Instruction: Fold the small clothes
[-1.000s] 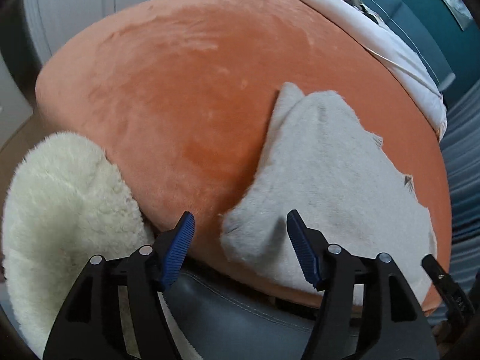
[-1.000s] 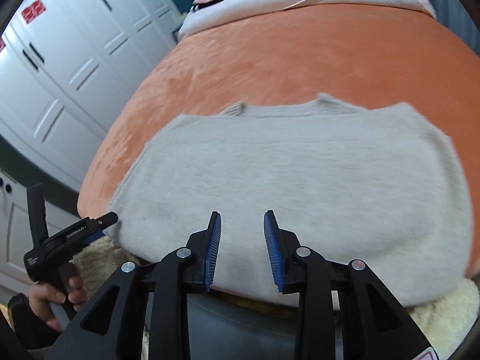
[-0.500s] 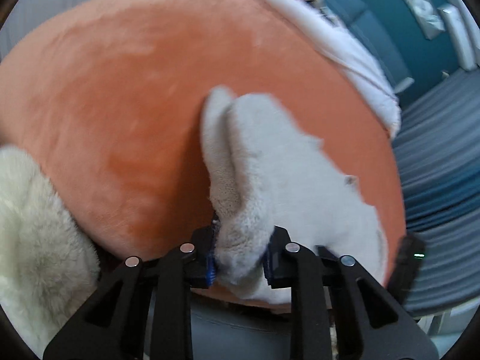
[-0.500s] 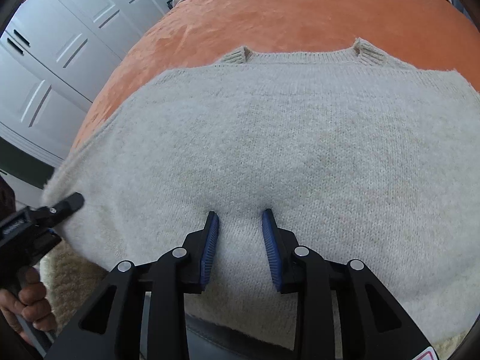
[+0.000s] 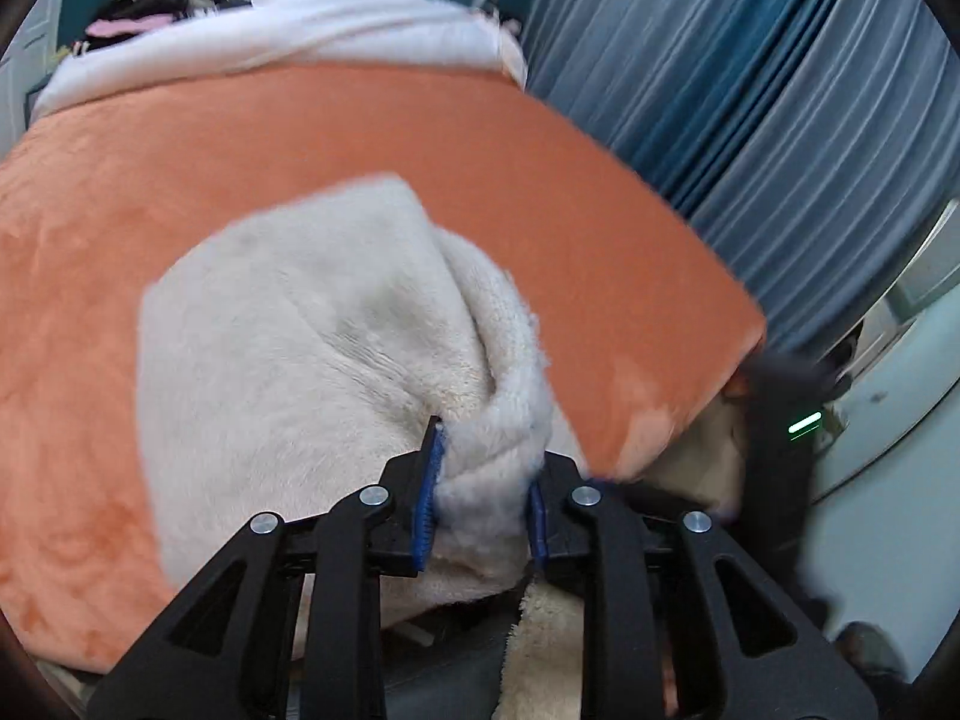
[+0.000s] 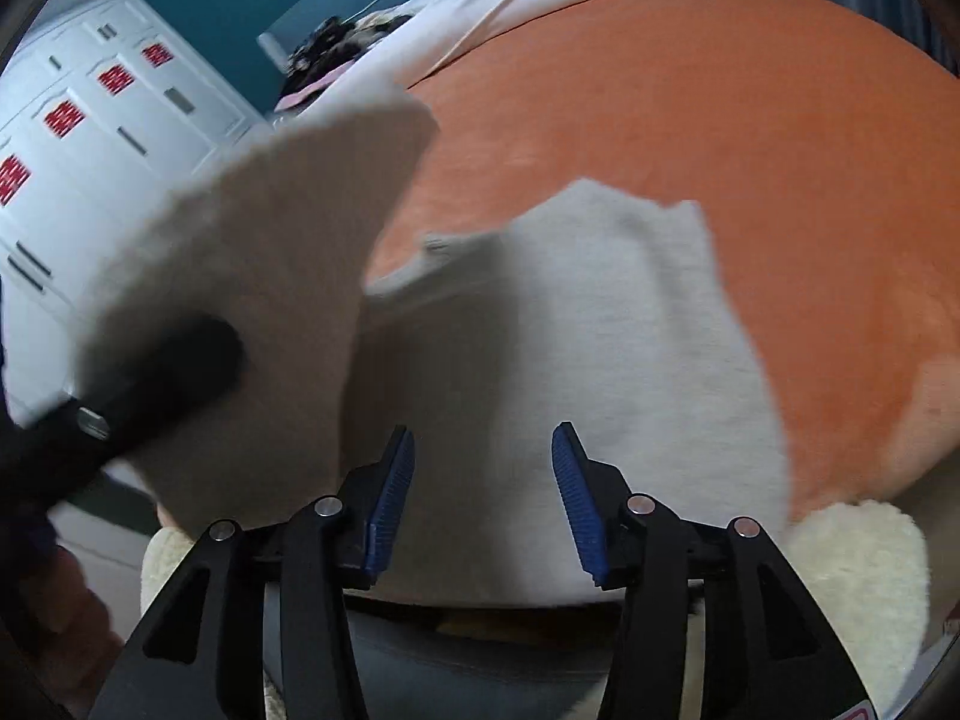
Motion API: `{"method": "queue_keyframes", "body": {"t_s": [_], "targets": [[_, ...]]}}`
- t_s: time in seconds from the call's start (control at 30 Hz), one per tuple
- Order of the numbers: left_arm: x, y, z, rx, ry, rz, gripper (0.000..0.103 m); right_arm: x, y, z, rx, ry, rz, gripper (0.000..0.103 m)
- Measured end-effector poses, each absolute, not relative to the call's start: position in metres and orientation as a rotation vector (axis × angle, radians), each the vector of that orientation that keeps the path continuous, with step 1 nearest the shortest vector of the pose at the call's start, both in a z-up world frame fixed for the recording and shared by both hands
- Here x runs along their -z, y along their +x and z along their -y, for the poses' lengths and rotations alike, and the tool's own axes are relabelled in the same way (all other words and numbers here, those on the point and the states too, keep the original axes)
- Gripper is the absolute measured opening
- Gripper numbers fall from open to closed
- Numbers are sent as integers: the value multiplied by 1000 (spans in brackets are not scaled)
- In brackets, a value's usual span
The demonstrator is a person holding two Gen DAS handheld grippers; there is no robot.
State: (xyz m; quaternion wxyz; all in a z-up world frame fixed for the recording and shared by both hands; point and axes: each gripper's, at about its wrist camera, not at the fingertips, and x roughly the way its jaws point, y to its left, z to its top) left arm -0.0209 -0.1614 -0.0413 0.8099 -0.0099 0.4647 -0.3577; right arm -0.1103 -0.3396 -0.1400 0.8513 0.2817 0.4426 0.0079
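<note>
A small cream knit sweater point(image 5: 288, 336) lies on an orange blanket point(image 5: 120, 168). My left gripper point(image 5: 483, 483) is shut on the sweater's near edge and holds it bunched between the blue pads. In the right wrist view the lifted left side of the sweater point(image 6: 252, 276) hangs in the air over the flat part point(image 6: 624, 336), with the left gripper point(image 6: 156, 378) blurred beside it. My right gripper point(image 6: 483, 492) is open and empty, just above the sweater's near edge.
The orange blanket point(image 6: 720, 120) covers a bed with white bedding point(image 5: 270, 42) at the far end. Blue curtains point(image 5: 750, 90) hang to the right. White cabinets point(image 6: 78, 138) stand to the left. A cream fluffy rug point(image 6: 864, 576) lies below the bed's edge.
My left gripper closed on the sweater's left edge, lifted it and swung it right over the rest. My right gripper drew back from the fabric and opened wider.
</note>
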Motion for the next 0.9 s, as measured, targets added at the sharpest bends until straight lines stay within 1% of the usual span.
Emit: {"method": "queue_keyframes", "body": {"t_s": [0.07, 0.1, 0.13, 0.17, 0.2, 0.23, 0.3, 0.33, 0.5, 0.57, 0.63, 0.67, 0.7, 0.73, 0.77, 0.8, 0.83, 0.87, 0.9], "targets": [[57, -30, 171, 720, -3, -1031, 29, 143, -130, 370, 40, 643, -933, 51], [59, -37, 170, 728, -1, -1029, 35, 142, -138, 379, 46, 665, -925, 53], [56, -45, 167, 730, 23, -1009, 45, 140, -145, 385, 43, 677, -913, 58], [54, -51, 163, 722, 57, -983, 51, 136, -151, 389, 39, 682, -898, 60], [51, -57, 156, 715, 91, -954, 65, 132, -154, 390, 29, 681, -884, 65], [48, -65, 146, 702, 126, -923, 70, 129, -155, 390, 13, 679, -877, 70], [51, -69, 132, 670, 170, -906, 78, 123, -151, 384, -37, 682, -874, 71], [56, -70, 125, 645, 197, -916, 80, 121, -146, 383, -59, 690, -877, 71], [86, -53, 100, 522, 247, -1028, 80, 114, -103, 352, -108, 666, -974, 75], [96, -48, 91, 503, 268, -1050, 80, 116, -88, 339, -112, 623, -1030, 80], [109, -48, 91, 489, 350, -1067, 83, 123, -74, 327, -101, 575, -1089, 81], [119, -51, 93, 483, 390, -1088, 83, 129, -66, 319, -99, 552, -1116, 80], [124, -53, 92, 472, 407, -1105, 83, 133, -61, 309, -111, 530, -1132, 69], [127, -54, 91, 466, 393, -1116, 81, 134, -57, 301, -124, 502, -1144, 38], [124, -54, 89, 470, 371, -1108, 79, 127, -53, 294, -127, 455, -1143, 22], [120, -53, 87, 478, 355, -1083, 71, 112, -55, 292, -147, 446, -1092, 20], [112, -53, 84, 487, 334, -1050, 59, 92, -59, 292, -189, 468, -1008, 18], [106, -51, 82, 496, 307, -1034, 53, 61, -70, 297, -261, 514, -886, 17], [101, -48, 79, 504, 271, -1033, 41, 42, -77, 303, -319, 559, -799, 15]]}}
